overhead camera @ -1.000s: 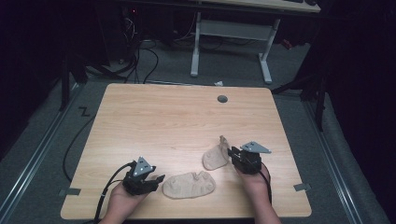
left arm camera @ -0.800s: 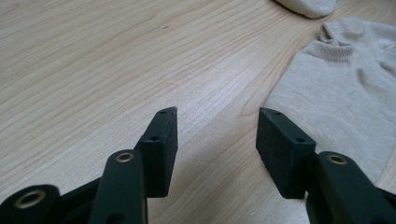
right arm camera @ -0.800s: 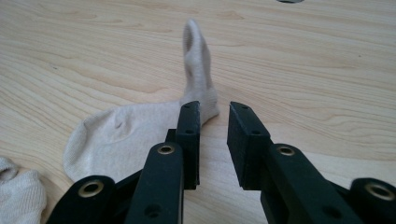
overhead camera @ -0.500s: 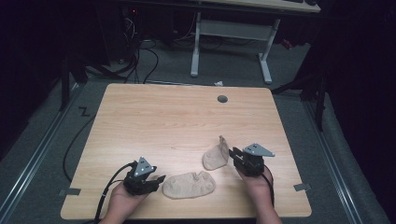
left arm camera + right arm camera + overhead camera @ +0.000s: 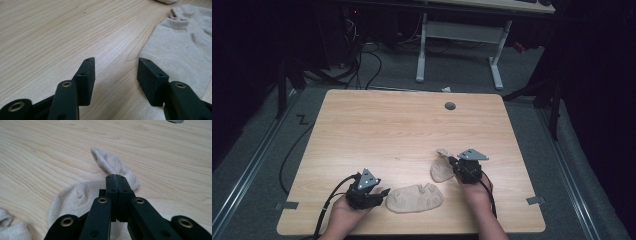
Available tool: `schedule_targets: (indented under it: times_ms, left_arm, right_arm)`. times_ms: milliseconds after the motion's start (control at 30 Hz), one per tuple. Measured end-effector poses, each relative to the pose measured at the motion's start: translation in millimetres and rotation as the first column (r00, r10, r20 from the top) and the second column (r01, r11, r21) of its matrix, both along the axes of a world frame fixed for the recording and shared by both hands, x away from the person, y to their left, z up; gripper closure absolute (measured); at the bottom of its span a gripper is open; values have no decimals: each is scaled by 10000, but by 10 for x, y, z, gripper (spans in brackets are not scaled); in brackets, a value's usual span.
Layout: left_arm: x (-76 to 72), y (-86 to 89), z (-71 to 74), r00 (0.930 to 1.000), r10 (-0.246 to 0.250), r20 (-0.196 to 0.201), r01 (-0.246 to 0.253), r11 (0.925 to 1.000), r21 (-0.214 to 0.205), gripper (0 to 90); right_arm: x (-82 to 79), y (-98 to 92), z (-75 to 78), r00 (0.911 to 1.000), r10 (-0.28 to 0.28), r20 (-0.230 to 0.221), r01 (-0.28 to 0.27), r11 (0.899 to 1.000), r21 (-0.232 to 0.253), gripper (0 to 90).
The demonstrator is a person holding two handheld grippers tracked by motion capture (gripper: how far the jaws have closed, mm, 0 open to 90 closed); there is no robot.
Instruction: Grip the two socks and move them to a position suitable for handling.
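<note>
Two beige socks lie on the wooden table. The near sock lies flat just right of my left gripper, which rests low over the wood, open with only bare table between its jaws. The second sock lies under my right gripper. Its jaws have just been closing and now stand shut on a fold of this sock, whose cuff end sticks up past the tips.
A round cable hole sits near the table's far edge. A white-legged desk and cables on the floor lie beyond it. The table's front edge runs just behind both hands.
The right gripper has shifted a little left onto the second sock and its jaws have shut on the fabric. The left gripper and the near sock have kept still.
</note>
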State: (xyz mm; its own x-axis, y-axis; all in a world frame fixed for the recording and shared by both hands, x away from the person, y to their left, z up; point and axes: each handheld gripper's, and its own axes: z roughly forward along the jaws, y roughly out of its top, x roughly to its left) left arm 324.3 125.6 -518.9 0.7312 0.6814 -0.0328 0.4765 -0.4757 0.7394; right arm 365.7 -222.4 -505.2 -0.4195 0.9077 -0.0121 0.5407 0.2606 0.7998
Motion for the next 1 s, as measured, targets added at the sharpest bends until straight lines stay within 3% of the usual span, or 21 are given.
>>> schedule_targets:
  times_ms: [167, 400, 567, 1000]
  left_arm:
    - [-10, -10, 6, 10000, -45, 24, 45, 10000, 6, 490]
    - [-7, -13, 3, 10000, -74, 4, 74, 10000, 28, 490]
    - [-10, -13, 4, 10000, -84, 11, 84, 10000, 30, 489]
    - [-8, -18, -1, 10000, -74, 8, 74, 10000, 54, 489]
  right_arm:
    - [-10, -40, 1, 9998, -164, 55, 165, 9999, -40, 894]
    - [5, -2, -34, 10000, -99, 6, 100, 9996, -260, 775]
    - [12, 9, -28, 9999, -156, 45, 157, 9996, -249, 752]
    - [10, 178, 24, 9991, 374, 211, -369, 9991, -230, 702]
